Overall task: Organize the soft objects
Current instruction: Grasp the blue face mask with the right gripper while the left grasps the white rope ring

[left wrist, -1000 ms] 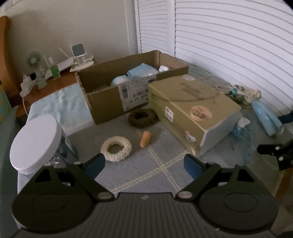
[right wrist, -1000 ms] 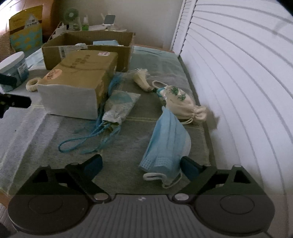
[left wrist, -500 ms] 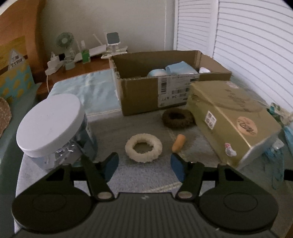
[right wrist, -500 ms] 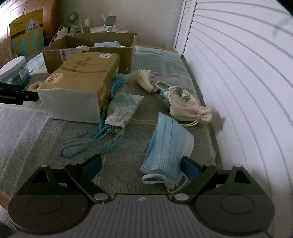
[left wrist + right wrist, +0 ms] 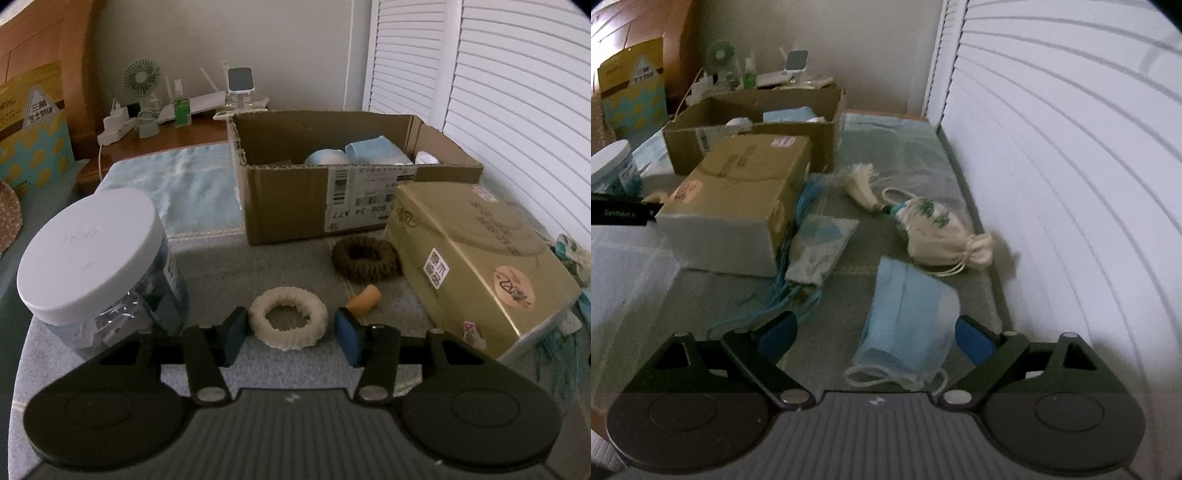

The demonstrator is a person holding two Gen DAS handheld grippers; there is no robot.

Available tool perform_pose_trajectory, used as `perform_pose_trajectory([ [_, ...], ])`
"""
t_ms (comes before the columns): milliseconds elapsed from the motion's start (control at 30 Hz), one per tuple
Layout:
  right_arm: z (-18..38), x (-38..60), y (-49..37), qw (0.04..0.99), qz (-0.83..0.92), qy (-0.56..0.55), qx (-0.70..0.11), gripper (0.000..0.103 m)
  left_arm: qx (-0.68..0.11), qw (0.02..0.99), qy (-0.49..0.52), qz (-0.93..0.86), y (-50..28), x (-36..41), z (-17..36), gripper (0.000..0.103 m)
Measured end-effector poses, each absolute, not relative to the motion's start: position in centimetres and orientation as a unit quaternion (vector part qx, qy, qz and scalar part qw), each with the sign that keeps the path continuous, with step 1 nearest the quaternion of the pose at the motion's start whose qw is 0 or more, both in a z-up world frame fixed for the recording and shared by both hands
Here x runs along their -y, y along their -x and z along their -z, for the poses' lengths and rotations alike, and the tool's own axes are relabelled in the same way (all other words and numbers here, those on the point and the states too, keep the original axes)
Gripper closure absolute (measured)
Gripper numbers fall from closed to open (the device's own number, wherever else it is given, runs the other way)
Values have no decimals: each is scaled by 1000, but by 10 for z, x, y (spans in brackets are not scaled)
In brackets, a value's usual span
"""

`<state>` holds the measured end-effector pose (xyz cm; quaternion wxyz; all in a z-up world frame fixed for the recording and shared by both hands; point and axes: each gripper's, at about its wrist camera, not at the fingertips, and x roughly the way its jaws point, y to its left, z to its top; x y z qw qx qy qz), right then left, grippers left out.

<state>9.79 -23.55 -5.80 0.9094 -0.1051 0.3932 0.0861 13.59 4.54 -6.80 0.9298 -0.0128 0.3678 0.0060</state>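
Observation:
A cream scrunchie (image 5: 288,319) lies on the grey cloth between the blue pads of my left gripper (image 5: 290,334). Its jaws are closing; the left pad (image 5: 232,338) is at the ring's edge and a thin gap shows on the right. Behind it lie a brown scrunchie (image 5: 364,258) and a small orange roll (image 5: 364,301). The open cardboard box (image 5: 288,206) holds blue and white soft items. My right gripper (image 5: 875,328) is open over a blue face mask (image 5: 908,325), which lies flat nearer the right finger. A cream drawstring pouch (image 5: 934,232) and a patterned pouch (image 5: 820,243) lie beyond.
A white-lidded clear jar (image 5: 92,254) stands close on the left of the left gripper. A gold box (image 5: 480,258) sits to the right, against the cardboard box. A cream tassel (image 5: 862,184) and blue cords (image 5: 790,295) lie on the cloth. A slatted white wall (image 5: 1071,184) bounds the right.
My left gripper rolled level, came down to the cream scrunchie, and its jaws narrowed from wide to just around it. The right gripper stayed open over the mask.

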Motion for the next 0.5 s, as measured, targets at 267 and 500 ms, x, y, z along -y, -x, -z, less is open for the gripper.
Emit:
perform_pose_trajectory([
  [267,69,247,-113,906,-51,73,-413,23,-366,930,16,-12,-140,-46,68,52],
  [500,67,245,-114,906,-59,61,-414,47,-370,929,19,-7,-137,-49,66,64],
])
